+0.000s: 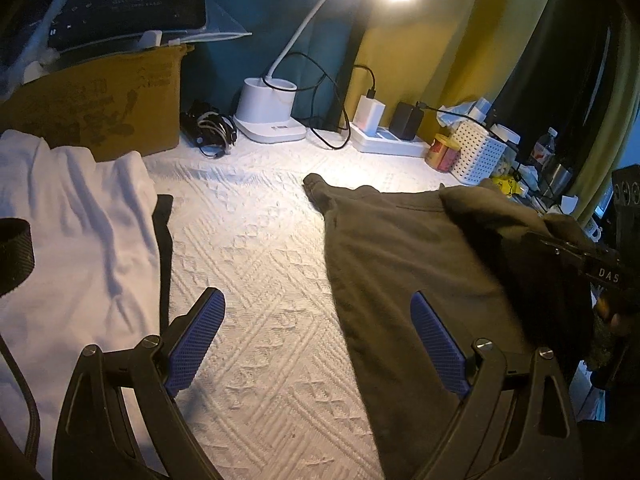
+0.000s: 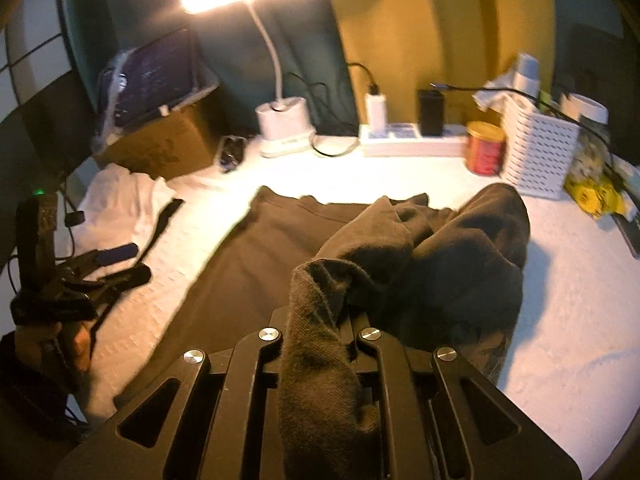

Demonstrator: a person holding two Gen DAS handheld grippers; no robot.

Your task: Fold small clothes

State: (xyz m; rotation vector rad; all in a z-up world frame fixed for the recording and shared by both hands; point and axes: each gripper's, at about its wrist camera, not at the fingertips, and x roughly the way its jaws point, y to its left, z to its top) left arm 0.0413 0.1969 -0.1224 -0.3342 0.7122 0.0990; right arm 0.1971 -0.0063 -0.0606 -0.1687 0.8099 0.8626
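Note:
A dark olive garment (image 1: 408, 248) (image 2: 272, 248) lies on the white quilted bedcover (image 1: 256, 240). My right gripper (image 2: 340, 308) is shut on a bunched edge of it, and the cloth drapes over the jaws and lifts a fold above the flat part. In the left wrist view the right gripper (image 1: 592, 264) shows at the right edge with that fold. My left gripper (image 1: 316, 320) stands open above the bare cover, its blue pads (image 1: 200, 332) holding nothing, left of the dark garment. It appears at the far left (image 2: 120, 258) in the right wrist view. White clothing (image 1: 76, 248) (image 2: 128, 200) lies left.
Along the back stand a cardboard box (image 1: 108, 104), a lit desk lamp (image 1: 268, 116), a power strip with chargers (image 1: 384, 140), a red tin (image 2: 485, 153) and a white perforated basket (image 2: 536, 152). Cables trail between them. A black strap (image 2: 160, 224) lies beside the white clothing.

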